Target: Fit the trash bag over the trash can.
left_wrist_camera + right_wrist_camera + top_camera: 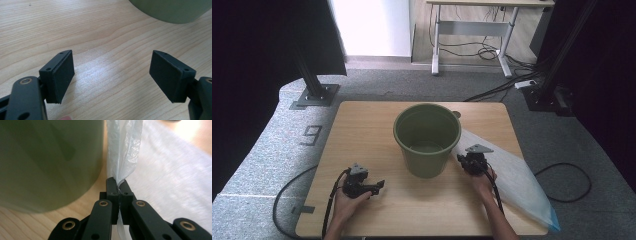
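Left gripper point(379, 185) rests low on the pale wooden table point(362, 125), near the front-left edge, jaws spread wide with nothing between them; in the left gripper view the dark pads point(63, 76) frame bare wood grain, and the curved base of the olive-green plastic bucket point(172, 10) sits ahead and to the right. From the high view, that round bucket point(427, 140) stands upright and open at mid-table, between the two hands.

Right gripper point(463, 161) sits just beside the bucket's right wall. Its jaws are pressed together, pinching a gathered edge of the thin translucent white plastic bag point(125, 152); the film rises crumpled from between the fingertips point(111, 185), close against the green wall.

The bag point(517, 180) otherwise lies flat on the right side of the table, long axis running from the bucket's right flank toward the near-right corner, where a blue-tinted end overhangs the edge.

Judgement: work in hand looks like lining the bucket with the bag. Key relation: the bucket mouth lies up and to the left of the pinched bag edge, so that edge must lift over the rim. The right hand is nearer the bag; the left hand is free, well apart from it, with the bucket between.
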`<state>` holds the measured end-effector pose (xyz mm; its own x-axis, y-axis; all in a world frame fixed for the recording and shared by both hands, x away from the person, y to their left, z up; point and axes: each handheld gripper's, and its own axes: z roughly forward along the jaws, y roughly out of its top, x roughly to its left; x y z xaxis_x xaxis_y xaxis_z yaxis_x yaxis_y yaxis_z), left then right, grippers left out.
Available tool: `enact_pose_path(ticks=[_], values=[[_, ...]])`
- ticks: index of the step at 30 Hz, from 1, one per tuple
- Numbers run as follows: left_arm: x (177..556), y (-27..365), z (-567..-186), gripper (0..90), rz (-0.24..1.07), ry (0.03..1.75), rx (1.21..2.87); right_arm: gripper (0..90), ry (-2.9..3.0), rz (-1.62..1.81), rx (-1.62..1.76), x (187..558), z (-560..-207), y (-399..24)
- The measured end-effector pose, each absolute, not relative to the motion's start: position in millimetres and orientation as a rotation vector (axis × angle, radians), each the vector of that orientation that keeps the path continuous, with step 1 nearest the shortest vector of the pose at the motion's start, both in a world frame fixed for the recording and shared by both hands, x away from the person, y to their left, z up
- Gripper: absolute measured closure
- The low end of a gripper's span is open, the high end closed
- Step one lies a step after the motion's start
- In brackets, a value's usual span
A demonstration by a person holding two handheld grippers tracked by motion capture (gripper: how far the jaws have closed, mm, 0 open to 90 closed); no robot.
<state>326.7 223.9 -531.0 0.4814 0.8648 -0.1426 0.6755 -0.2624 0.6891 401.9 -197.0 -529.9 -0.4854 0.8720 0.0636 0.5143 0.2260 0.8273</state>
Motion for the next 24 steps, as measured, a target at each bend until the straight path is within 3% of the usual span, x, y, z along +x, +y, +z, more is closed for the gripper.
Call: enact_pose_path(ticks=[13,24], values=[[327,231,-531,20.3,0.332,1.308,1.977,88.6,1.845,1.516,1.356,384,-479,-252],[328,233,-531,20.6,0.325,1.308,1.975,88.6,1.641,1.647,1.266,362,-419,-270]])
